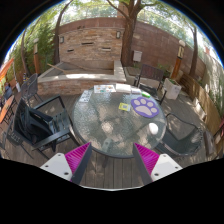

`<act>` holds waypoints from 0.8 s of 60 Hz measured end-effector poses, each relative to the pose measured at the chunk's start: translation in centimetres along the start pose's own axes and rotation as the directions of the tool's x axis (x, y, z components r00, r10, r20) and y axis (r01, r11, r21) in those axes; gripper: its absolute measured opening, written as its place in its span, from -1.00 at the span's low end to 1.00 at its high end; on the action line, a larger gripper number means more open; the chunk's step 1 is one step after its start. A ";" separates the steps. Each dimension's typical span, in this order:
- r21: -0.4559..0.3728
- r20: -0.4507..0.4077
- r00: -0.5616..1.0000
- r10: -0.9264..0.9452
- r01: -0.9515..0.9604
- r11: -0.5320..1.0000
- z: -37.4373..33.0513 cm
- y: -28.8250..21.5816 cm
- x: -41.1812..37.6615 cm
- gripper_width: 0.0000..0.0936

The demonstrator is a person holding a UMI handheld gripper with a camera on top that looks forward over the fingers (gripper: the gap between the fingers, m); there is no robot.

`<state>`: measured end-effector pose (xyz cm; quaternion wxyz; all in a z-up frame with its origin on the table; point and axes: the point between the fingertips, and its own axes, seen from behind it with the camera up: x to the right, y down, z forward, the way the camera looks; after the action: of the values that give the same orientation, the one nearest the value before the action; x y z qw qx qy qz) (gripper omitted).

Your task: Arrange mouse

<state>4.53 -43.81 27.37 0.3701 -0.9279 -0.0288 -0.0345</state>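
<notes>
A round glass table [100, 130] stands ahead of my fingers. On its far right part lies a purple mouse pad [147, 106] with a white paw print. Something small and light rests at the table's far edge [107, 90]; I cannot tell if it is the mouse. My gripper [112, 157] hovers over the wooden deck short of the table's near rim, open, with nothing between the magenta pads [77, 156].
Dark metal chairs ring the table: one at the left [40, 125], one at the right [185, 130], others behind. A brick wall [100, 45] and a tree trunk [130, 30] rise beyond. Wooden decking [110, 175] lies under the fingers.
</notes>
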 end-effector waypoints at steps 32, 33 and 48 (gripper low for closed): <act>0.019 -0.069 0.997 0.037 -0.035 0.999 22.0 7.7 20.1 0.79; 0.031 -0.067 0.997 0.039 -0.037 0.999 22.2 7.2 21.2 0.78; 0.111 -0.018 1.000 0.017 -0.015 0.994 36.4 3.7 29.4 0.76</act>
<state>35.66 -20.67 1.00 0.4217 -0.9057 -0.0199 -0.0384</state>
